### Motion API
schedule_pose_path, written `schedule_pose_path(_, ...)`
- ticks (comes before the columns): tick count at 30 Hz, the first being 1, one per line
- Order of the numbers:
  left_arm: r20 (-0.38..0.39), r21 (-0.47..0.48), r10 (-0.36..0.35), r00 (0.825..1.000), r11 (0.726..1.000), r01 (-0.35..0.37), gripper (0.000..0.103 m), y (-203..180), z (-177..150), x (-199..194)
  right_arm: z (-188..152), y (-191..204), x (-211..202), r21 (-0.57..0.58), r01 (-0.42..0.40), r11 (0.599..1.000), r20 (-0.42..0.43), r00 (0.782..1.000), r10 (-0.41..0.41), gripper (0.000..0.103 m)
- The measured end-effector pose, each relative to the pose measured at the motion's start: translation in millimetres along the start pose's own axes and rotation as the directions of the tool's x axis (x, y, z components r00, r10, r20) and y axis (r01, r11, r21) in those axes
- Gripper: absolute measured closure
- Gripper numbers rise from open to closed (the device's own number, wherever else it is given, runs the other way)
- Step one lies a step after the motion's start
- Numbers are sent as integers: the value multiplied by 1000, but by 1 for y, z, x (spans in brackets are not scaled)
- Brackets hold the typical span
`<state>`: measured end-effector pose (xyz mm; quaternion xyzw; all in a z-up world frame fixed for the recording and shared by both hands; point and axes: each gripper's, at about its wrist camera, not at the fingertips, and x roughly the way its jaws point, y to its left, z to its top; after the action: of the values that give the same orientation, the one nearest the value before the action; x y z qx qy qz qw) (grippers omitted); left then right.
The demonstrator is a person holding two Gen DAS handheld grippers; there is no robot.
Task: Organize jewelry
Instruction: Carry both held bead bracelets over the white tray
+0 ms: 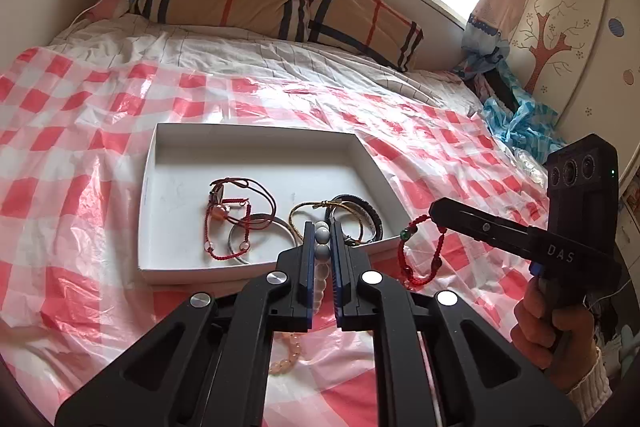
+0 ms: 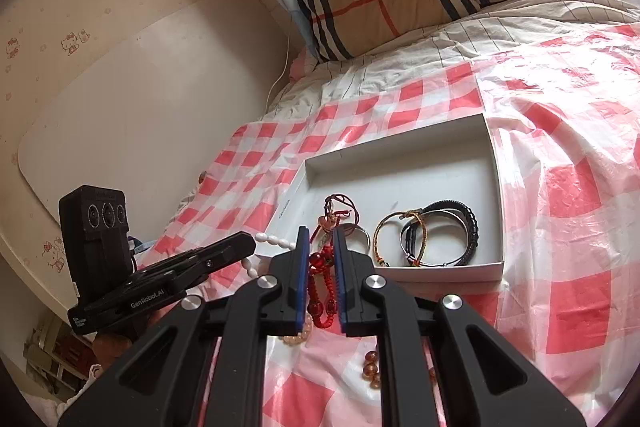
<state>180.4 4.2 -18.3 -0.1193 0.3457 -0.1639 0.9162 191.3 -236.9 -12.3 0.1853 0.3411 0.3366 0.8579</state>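
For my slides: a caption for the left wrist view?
Left hand-held gripper holds a white bead bracelet before a white tray of bracelets.

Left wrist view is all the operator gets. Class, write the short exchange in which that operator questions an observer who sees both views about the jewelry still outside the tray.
Operator: My left gripper pinches white beads. Where does the rest of the strand go?
Observer: In the right wrist view it pokes out sideways from the closed tips and droops toward the cloth.
Operator: The right gripper holds a red bracelet. Is anything loose that I can't see?
Observer: Yes. Amber beads lie on the cloth, close under the right gripper's frame and outside the tray.
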Motion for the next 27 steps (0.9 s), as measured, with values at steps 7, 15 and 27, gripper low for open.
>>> schedule_pose_path(7, 22, 0, -16, 1000, 1000, 16, 96, -5, 5, 2, 4, 3, 6, -12, 13, 1000, 22, 1000, -13, 90)
schedule_pose_path(15, 26, -2, -22, 999, 1000, 22, 96, -8, 12, 11, 12, 0, 21, 6, 20, 1000, 38, 999, -21, 90)
schedule_pose_path(27, 42, 35, 37, 998, 999, -38, 96, -13, 18, 18, 24, 0, 29, 28, 33, 999, 79, 996, -35, 90)
